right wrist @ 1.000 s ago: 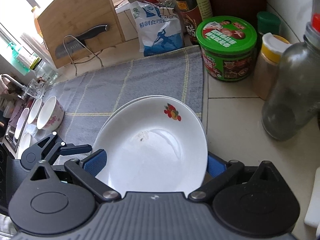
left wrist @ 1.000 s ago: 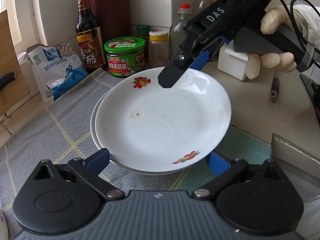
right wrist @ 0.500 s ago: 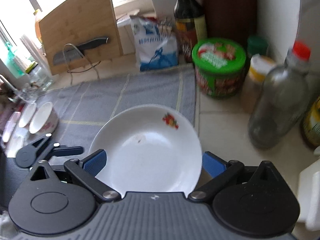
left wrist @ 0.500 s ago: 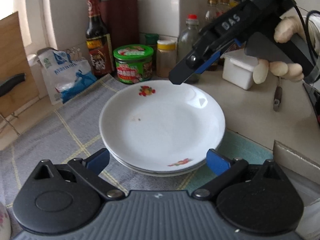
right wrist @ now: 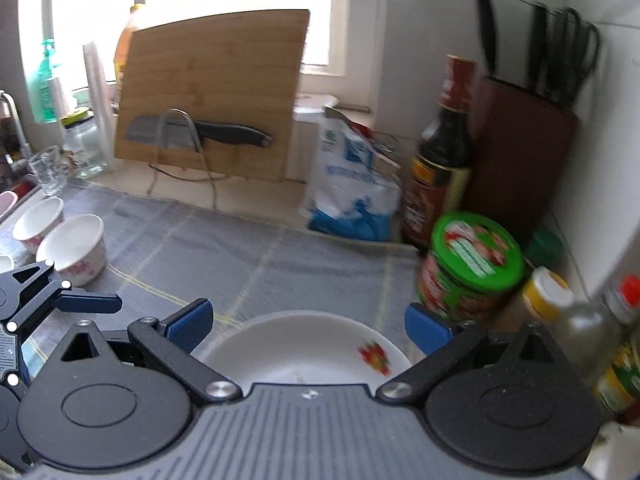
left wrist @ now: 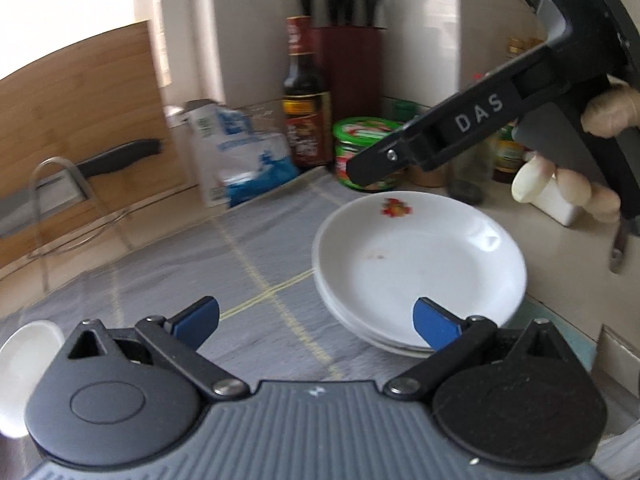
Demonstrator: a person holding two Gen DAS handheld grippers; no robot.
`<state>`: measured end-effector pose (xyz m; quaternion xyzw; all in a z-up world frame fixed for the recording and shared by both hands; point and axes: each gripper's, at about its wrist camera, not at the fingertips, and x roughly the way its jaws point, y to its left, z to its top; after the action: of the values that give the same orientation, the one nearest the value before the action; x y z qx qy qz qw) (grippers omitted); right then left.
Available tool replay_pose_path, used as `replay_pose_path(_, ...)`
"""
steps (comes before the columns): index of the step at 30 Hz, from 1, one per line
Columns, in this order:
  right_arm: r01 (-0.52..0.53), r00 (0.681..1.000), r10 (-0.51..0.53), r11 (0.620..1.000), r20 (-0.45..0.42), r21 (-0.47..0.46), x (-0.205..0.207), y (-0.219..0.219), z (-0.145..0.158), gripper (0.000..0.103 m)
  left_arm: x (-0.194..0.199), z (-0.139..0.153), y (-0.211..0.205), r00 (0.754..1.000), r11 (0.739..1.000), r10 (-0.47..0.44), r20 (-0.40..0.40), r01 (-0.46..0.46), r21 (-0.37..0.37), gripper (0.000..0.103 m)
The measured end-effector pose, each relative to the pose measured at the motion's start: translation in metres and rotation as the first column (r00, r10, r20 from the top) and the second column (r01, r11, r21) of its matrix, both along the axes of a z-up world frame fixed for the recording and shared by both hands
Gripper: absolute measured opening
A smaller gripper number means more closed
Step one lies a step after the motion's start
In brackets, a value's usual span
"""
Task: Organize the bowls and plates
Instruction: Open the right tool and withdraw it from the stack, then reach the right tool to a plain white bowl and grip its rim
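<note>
Both the left tongs point(left wrist: 316, 320) and the right tongs point(right wrist: 308, 326) stand wide apart, gripping nothing. The stacked white plates point(left wrist: 420, 264) rest on the grey cloth point(left wrist: 200, 264) on the tabletop, just below the right tongs. Two bowls point(right wrist: 74, 248) sit far left on the cloth.

Plates point(left wrist: 420, 264): white, red fruit motif, stacked upright on grey cloth, right side.
Bowls point(right wrist: 74, 248): two white, red-patterned outside, upright, side by side, far left.
</note>
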<state>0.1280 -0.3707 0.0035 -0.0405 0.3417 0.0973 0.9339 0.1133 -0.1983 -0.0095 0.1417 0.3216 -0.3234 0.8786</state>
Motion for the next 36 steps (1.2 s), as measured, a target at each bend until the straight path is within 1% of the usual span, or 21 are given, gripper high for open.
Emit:
replay_pose_path(3, -0.058, 0.998, 0.058, 0.998, 0.010, 0.001, 0.010, 0.015, -0.001, 0.103, -0.004, 0.005, 0.012, 0.997, 0.997, 0.077, 0.001, -0.077, 0.007, 0.102)
replay_pose_path(7, -0.131, 0.991, 0.130, 0.991, 0.028, 0.018, 0.017, 0.041, -0.001, 0.103, -0.012, 0.013, 0.036, 0.983, 0.983, 0.182, 0.011, -0.182, 0.011, 0.102)
replay_pose_path(9, -0.158, 0.987, 0.158, 0.987, 0.031, 0.023, 0.015, 0.056, 0.002, 0.103, -0.015, 0.016, 0.053, 0.977, 0.977, 0.212, 0.003, -0.212, 0.014, 0.102)
replay_pose_path(12, -0.198, 0.979, 0.197, 0.980, 0.049, 0.020, 0.008, 0.082, 0.006, 0.103, -0.022, 0.021, 0.079, 0.970, 0.970, 0.240, 0.028, -0.241, 0.024, 0.102)
replay_pose_path(15, -0.200, 0.978, 0.200, 0.980, 0.058, 0.010, 0.000, 0.110, 0.008, 0.103, -0.032, 0.025, 0.113, 0.973, 0.973, 0.228, 0.029, -0.229, 0.019, 0.102)
replay_pose_path(19, -0.212, 0.977, 0.210, 0.976, 0.043, 0.046, -0.013, 0.154, 0.007, 0.103, -0.048, 0.031, 0.159, 0.977, 0.976, 0.214, 0.021, -0.215, 0.024, 0.102)
replay_pose_path(26, -0.243, 0.970, 0.243, 0.970, 0.030, 0.025, -0.030, 0.240, -0.001, 0.103, -0.072, 0.036, 0.243, 0.970, 0.969, 0.241, 0.036, -0.242, 0.041, 0.102)
replay_pose_path(30, -0.265, 0.964, 0.266, 0.963, -0.007, 0.039, -0.032, 0.281, -0.011, 0.103, -0.080, 0.027, 0.281, 0.970, 0.967, 0.240, 0.044, -0.242, 0.083, 0.102)
replay_pose_path(33, -0.287, 0.955, 0.291, 0.954, -0.046, 0.081, -0.031, 0.304, -0.019, 0.103, -0.084, 0.012, 0.299, 0.972, 0.963, 0.234, 0.034, -0.237, 0.128, 0.102)
replay_pose_path(34, -0.295, 0.951, 0.302, 0.951, -0.065, 0.094, -0.030, 0.312, -0.022, 0.103, -0.084, 0.009, 0.303, 0.971, 0.962, 0.237, 0.023, -0.238, 0.133, 0.102)
replay_pose_path(36, -0.313, 0.941, 0.324, 0.943, -0.097, 0.112, -0.028, 0.326, -0.028, 0.103, -0.083, 0.004, 0.309, 0.971, 0.965, 0.239, -0.001, -0.237, 0.115, 0.102)
